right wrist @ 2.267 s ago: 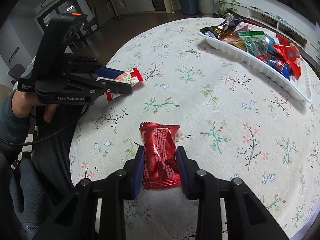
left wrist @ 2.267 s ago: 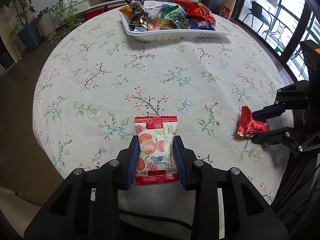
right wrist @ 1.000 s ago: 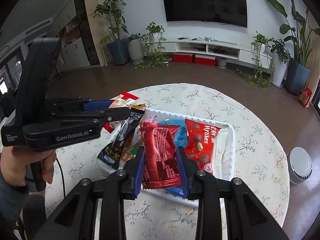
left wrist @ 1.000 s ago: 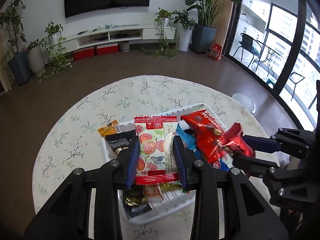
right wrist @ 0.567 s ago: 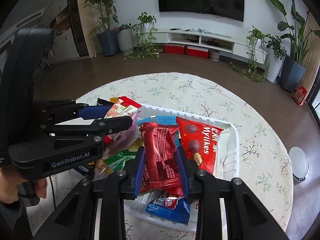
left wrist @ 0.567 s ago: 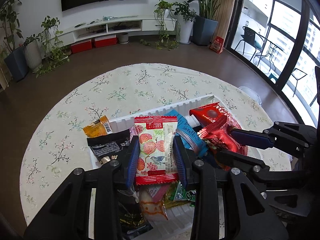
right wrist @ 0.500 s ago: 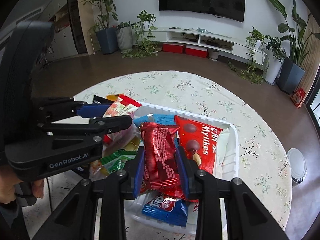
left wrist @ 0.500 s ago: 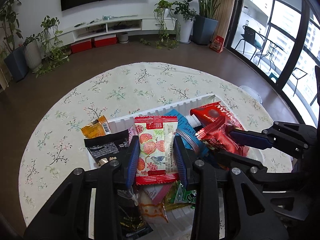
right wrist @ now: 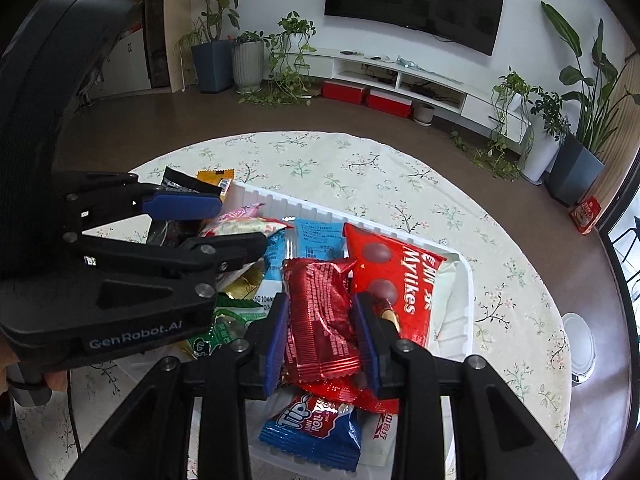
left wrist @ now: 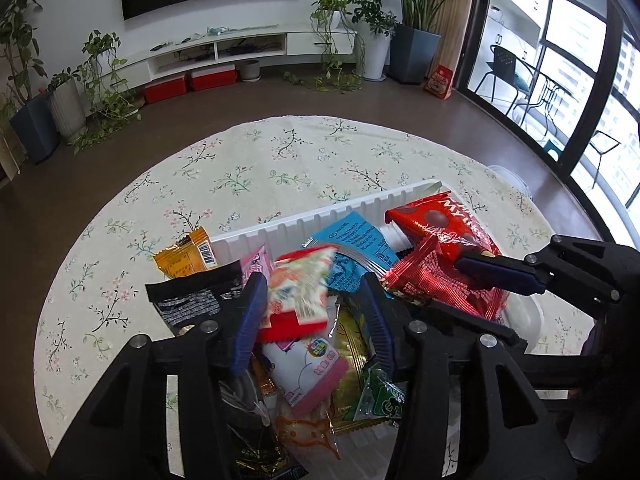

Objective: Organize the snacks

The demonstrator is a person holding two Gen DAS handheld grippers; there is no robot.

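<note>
My left gripper [left wrist: 312,292] is open over the white tray [left wrist: 360,204]. The red-and-green fruit snack packet [left wrist: 298,296] is blurred and tilted between the spread jaws, dropping onto the snack pile. My right gripper [right wrist: 318,312] is shut on a shiny red packet [right wrist: 320,312] and holds it just above the tray [right wrist: 460,304], beside the red Mylikes bag [right wrist: 396,276]. The red packet also shows in the left wrist view [left wrist: 436,280]. The left gripper shows in the right wrist view [right wrist: 224,220].
The tray holds several snacks: a blue packet [left wrist: 356,248], an orange packet [left wrist: 188,258], a black packet [left wrist: 196,296], a pink pouch [left wrist: 308,372] and a blue Tip packet [right wrist: 316,428]. The round floral table [left wrist: 248,168] stretches beyond. A white bin [right wrist: 578,344] stands on the floor.
Both grippers moved down closer to the tray. My left gripper opened and let go of the fruit snack packet, which now tilts and falls. My right gripper still holds the red packet.
</note>
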